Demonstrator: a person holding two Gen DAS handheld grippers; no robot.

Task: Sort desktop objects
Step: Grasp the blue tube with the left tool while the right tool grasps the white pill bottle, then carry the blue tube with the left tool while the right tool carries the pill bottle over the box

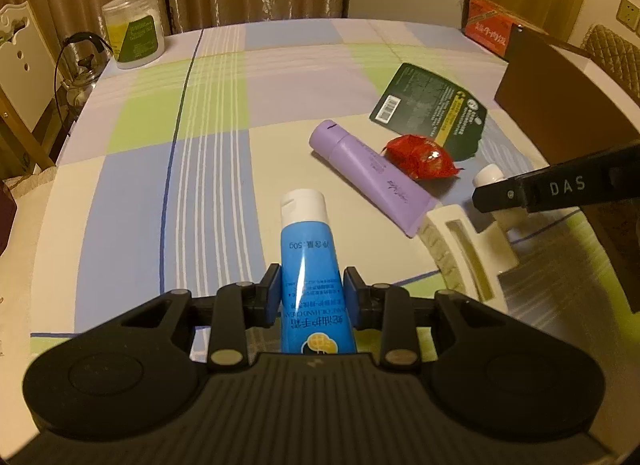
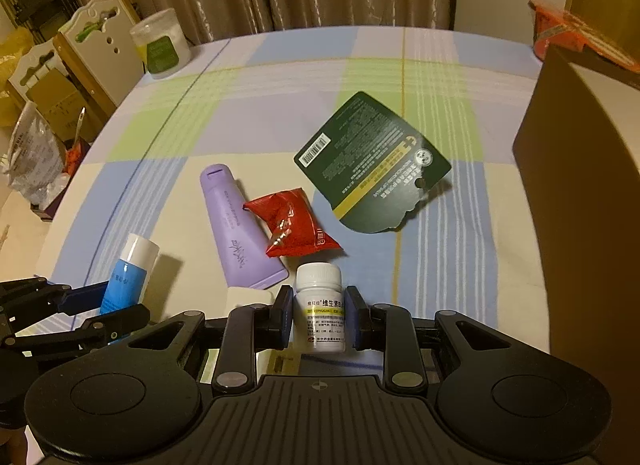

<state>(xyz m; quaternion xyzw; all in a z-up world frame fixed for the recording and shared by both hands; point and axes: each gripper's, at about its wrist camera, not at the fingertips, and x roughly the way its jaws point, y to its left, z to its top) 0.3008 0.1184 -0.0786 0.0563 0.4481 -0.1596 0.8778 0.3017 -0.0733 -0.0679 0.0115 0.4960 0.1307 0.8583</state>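
My left gripper [image 1: 311,285] is shut on a blue hand-cream tube [image 1: 306,249] with a white cap, held above the table; the tube also shows in the right wrist view [image 2: 128,275]. My right gripper [image 2: 319,307] is shut on a white pill bottle [image 2: 320,301], whose cap shows in the left wrist view [image 1: 489,175]. A purple tube [image 2: 236,229], a red snack packet [image 2: 292,225] and a dark green sachet [image 2: 372,163] lie on the checked tablecloth [image 2: 260,105]. They also show in the left wrist view: purple tube [image 1: 372,177], red packet [image 1: 422,155], sachet [image 1: 432,109].
A white organizer tray [image 1: 464,249] sits at the near right. A brown box [image 2: 588,185] stands along the right edge with an orange-red carton [image 1: 488,27] behind it. A white jar [image 1: 134,27] stands at the far left corner. Chairs and a glass kettle [image 1: 80,69] lie beyond the left edge.
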